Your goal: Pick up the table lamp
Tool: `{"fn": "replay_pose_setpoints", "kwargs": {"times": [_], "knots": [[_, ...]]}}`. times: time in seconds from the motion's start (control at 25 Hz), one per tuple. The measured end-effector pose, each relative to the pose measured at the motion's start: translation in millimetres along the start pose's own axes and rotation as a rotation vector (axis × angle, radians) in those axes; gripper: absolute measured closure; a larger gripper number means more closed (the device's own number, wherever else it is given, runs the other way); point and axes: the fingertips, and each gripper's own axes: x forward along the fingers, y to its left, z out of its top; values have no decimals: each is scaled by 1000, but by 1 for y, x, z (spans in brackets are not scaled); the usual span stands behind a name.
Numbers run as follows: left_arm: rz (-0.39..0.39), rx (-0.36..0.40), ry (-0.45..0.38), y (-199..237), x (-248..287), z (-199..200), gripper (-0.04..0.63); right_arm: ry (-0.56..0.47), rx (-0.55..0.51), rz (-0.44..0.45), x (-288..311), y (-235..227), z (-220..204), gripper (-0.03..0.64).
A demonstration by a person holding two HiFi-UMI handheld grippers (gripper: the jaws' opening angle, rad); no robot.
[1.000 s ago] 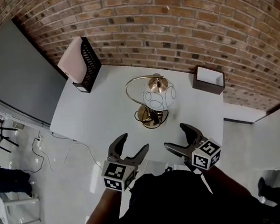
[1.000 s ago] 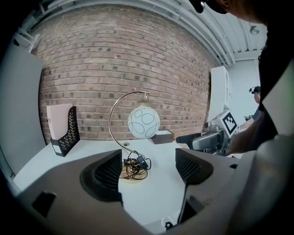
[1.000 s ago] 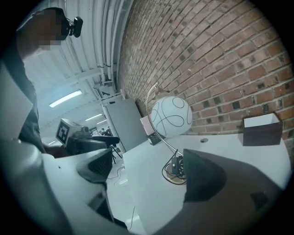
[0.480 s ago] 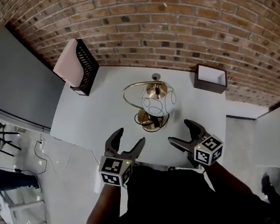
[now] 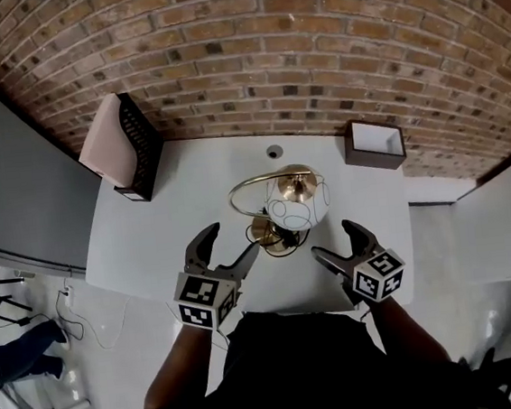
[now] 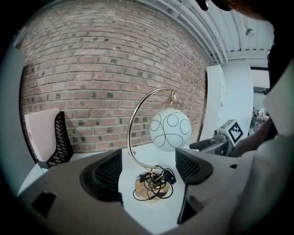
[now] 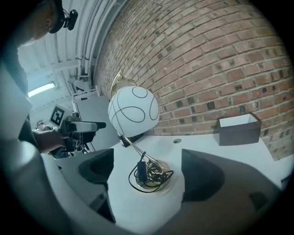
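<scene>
The table lamp stands mid-table: a white globe shade (image 5: 297,200) with black circle lines, an arched brass stem, and a round brass base (image 5: 270,234) with a black cord coiled on it. My left gripper (image 5: 228,249) is open just left of the base, near the table's front edge. My right gripper (image 5: 340,246) is open at the lamp's right. In the left gripper view the base (image 6: 151,188) lies ahead between the open jaws (image 6: 149,170), with the globe (image 6: 170,129) above. In the right gripper view the base (image 7: 151,176) sits ahead of the open jaws (image 7: 148,169). Neither gripper touches the lamp.
A black mesh file holder (image 5: 127,149) with a pink sheet stands at the white table's (image 5: 158,227) back left. A dark open box (image 5: 374,144) sits at the back right. A cable hole (image 5: 273,151) is near the brick wall. A grey panel lies to the left.
Both grippers have moved forward toward the lamp, the left one now close beside its base. The jaws of both stay open and the lamp has not moved.
</scene>
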Motion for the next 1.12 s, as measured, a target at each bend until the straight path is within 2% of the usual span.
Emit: {"fn": "replay_pose_setpoints", "kwargs": {"times": [0.24,0.56,0.8,0.96,1.12], "knots": [[-73,11,-32,24,17,11,233,33,-39,-106,21,-7,-15,179],[-141,50,-27,34,32,14,235,95,-96,-219,45,-31,-35,245],[-154,82,-19,35,34,15,236,161,-131,-252,60,-50,-53,268],[-143,104,-31,38,38,28,238,194,-173,-240,73,-53,-56,284],[-143,137,19,36,45,25,238,242,-233,-216,89,-50,-67,291]]}}
